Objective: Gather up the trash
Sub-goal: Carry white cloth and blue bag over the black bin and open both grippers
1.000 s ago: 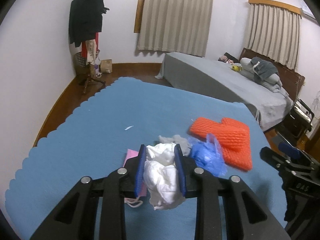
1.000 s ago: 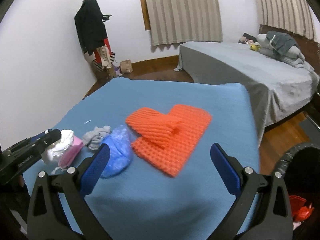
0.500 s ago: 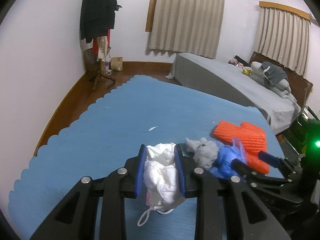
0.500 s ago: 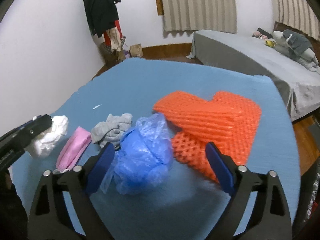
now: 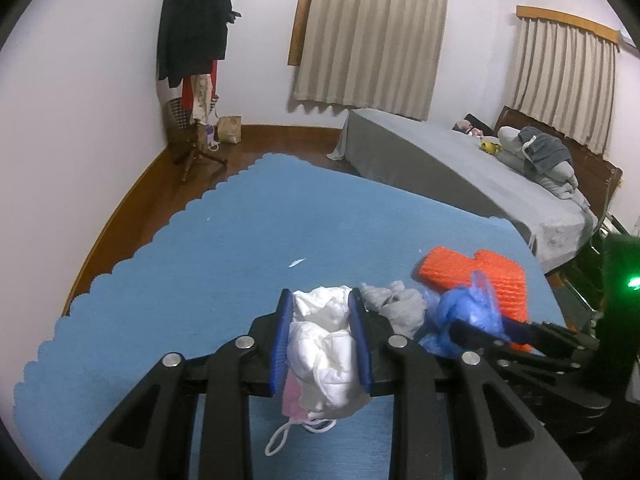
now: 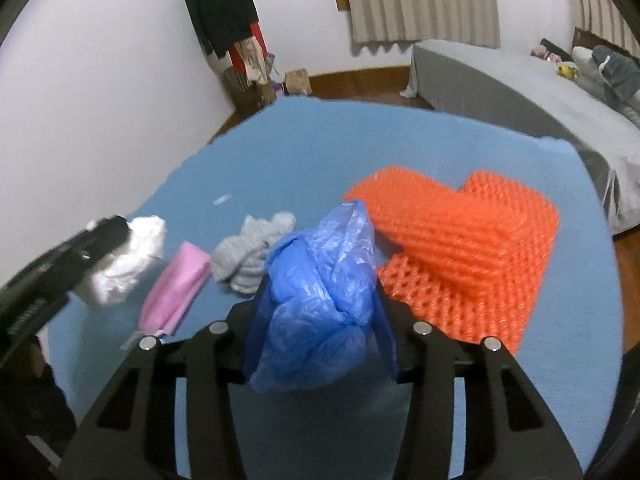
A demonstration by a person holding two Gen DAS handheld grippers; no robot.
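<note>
My left gripper (image 5: 320, 304) is shut on a crumpled white wad (image 5: 324, 344) and holds it above the blue cloth-covered table (image 5: 240, 248). A pink face mask (image 5: 292, 400) lies under it, its loop trailing out. My right gripper (image 6: 320, 280) is shut on a crumpled blue plastic bag (image 6: 320, 300). In the right wrist view the white wad (image 6: 128, 264), the pink mask (image 6: 176, 292), a grey rag (image 6: 248, 256) and an orange foam net (image 6: 464, 252) lie in a row on the table. The left gripper (image 6: 100, 236) shows at the left edge.
A grey-covered bed (image 5: 460, 168) stands behind the table on the right. A coat stand with dark clothes (image 5: 196, 52) is in the far left corner, with a paper bag (image 5: 230, 128) on the wooden floor. A small white scrap (image 5: 298, 262) lies on the table.
My right gripper moved forward and left over the blue bag and closed on it. My left gripper lifted the white wad slightly, uncovering the pink mask.
</note>
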